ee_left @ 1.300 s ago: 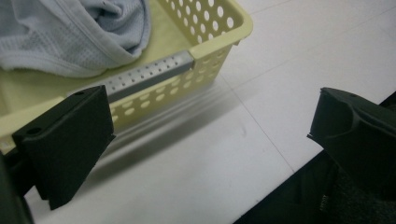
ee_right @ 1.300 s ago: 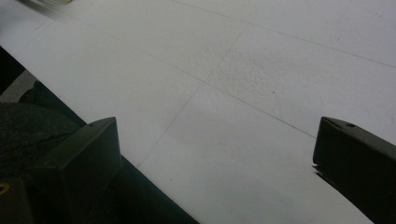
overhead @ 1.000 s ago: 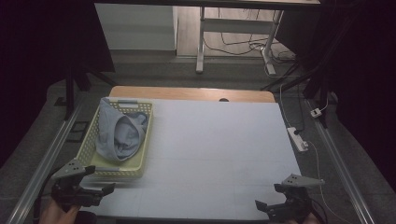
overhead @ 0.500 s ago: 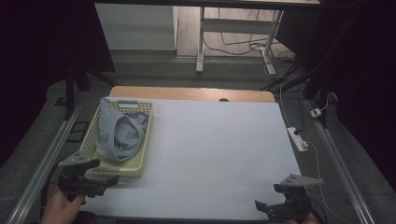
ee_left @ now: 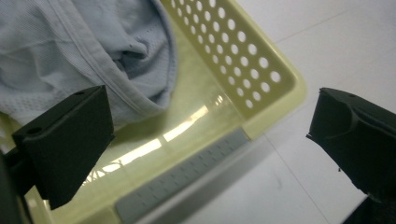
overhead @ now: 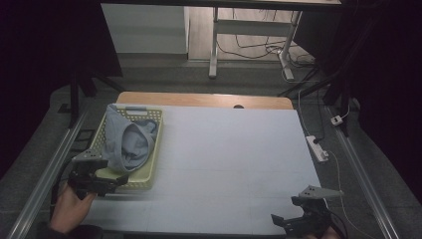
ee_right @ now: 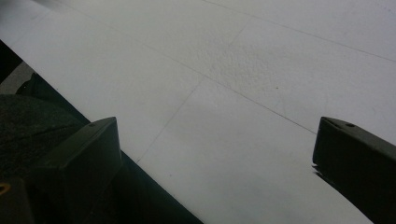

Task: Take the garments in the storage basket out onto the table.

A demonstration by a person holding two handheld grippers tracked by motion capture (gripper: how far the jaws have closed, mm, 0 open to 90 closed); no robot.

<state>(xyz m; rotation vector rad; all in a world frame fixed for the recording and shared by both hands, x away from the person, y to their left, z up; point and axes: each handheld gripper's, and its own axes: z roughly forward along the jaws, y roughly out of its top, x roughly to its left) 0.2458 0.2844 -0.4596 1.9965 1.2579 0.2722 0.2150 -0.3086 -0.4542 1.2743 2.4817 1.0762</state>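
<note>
1. Your left gripper has its jaws spread wide and holds nothing; one jaw hangs over the inside of the basket, the other outside its near corner, so if you close now you may clamp the yellow rim instead of the cloth; the light basket could then lift or skid across the table.
2. The cloth is loose and bunched; catch just a thin fold and it may slip free or drag the basket along; it also drapes over the far-left rim, so it could snag there.
3. The cloth lies heaped in the basket at the table's left side, just ahead of your left gripper, near but not touching; in the left gripper view its hem sits beside one jaw, not between the two.
4. Your right gripper is released too, jaws apart over bare table at the near right edge, well apart from the cloth; keep it clear of the edge.
</note>
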